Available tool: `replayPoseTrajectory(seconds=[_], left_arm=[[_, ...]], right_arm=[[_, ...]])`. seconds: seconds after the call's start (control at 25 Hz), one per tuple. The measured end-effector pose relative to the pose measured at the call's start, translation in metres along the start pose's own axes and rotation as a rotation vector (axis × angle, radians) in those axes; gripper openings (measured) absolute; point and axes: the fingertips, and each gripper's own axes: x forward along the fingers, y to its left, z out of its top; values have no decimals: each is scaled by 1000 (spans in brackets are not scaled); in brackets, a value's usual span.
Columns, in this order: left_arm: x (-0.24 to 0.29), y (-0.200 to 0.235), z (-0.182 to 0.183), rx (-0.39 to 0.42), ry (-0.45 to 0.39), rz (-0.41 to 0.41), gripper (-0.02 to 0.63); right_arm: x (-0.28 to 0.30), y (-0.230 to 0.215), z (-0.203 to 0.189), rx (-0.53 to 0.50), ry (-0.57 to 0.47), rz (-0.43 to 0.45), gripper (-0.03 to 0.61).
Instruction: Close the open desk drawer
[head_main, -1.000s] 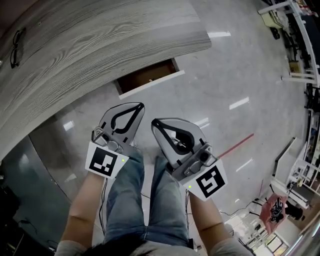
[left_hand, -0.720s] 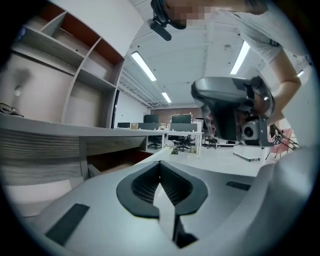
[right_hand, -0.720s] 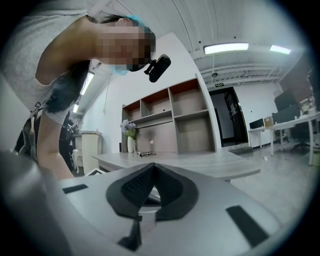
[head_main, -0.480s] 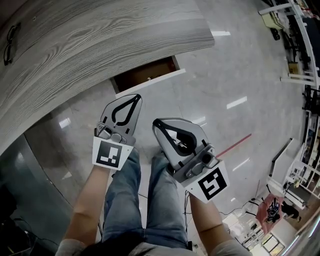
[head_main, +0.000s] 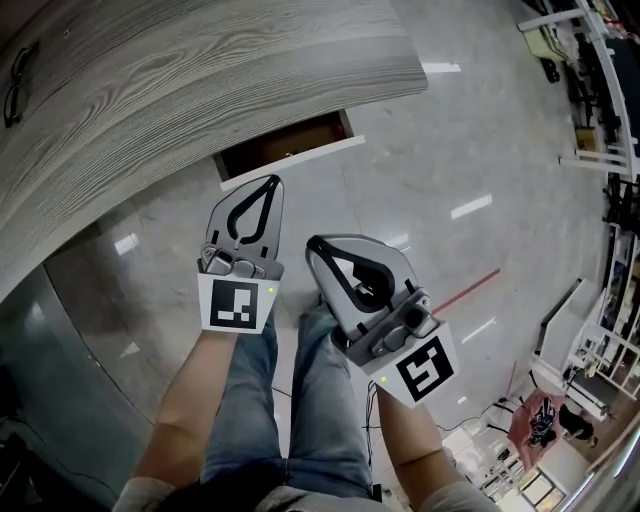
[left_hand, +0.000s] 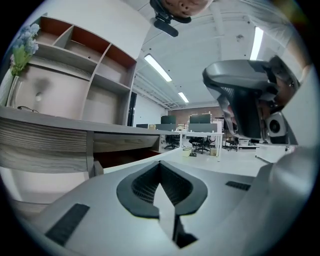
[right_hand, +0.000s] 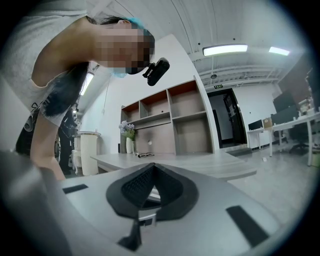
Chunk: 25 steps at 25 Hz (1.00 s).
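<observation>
Left tool (head_main: 266, 186): moved forward, tips now just short of white front of open brown-lined drawer (head_main: 290, 158); pressed together, empty. Right tool (head_main: 314, 246): unmoved, likewise pinched on nothing. Drawer: still protruding from grey wood-grain counter (head_main: 200, 70). Likely lining up for push.

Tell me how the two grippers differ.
The left gripper reaches almost to the open drawer's white front; the right gripper hangs farther back. The left gripper's marker sits square to the head view; the right's is turned. Both are shut and empty.
</observation>
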Motion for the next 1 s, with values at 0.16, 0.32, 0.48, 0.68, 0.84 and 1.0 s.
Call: replayPoseTrajectory(seconds=[0.16, 0.32, 0.48, 0.68, 0.84, 1.0], left_arm=[[0, 0, -1, 21, -4, 22, 8], [0, 6, -3, -17, -8, 45, 8], [3, 13, -2, -1, -16, 38, 8], [3, 15, 3, 35, -23, 20, 8], [-1, 12, 3, 54, -21, 4, 8], [-2, 16, 1, 18, -22, 18, 8]], right_arm=[[-1, 0, -2, -2, -2, 0, 9], [-2, 0, -3, -5, 0, -1, 9], [-3, 0, -4, -7, 0, -5, 9], [-2, -2, -2, -7, -2, -14, 9], [-1, -3, -3, -11, 0, -21, 9], [-3, -4, -3, -5, -6, -33, 9]])
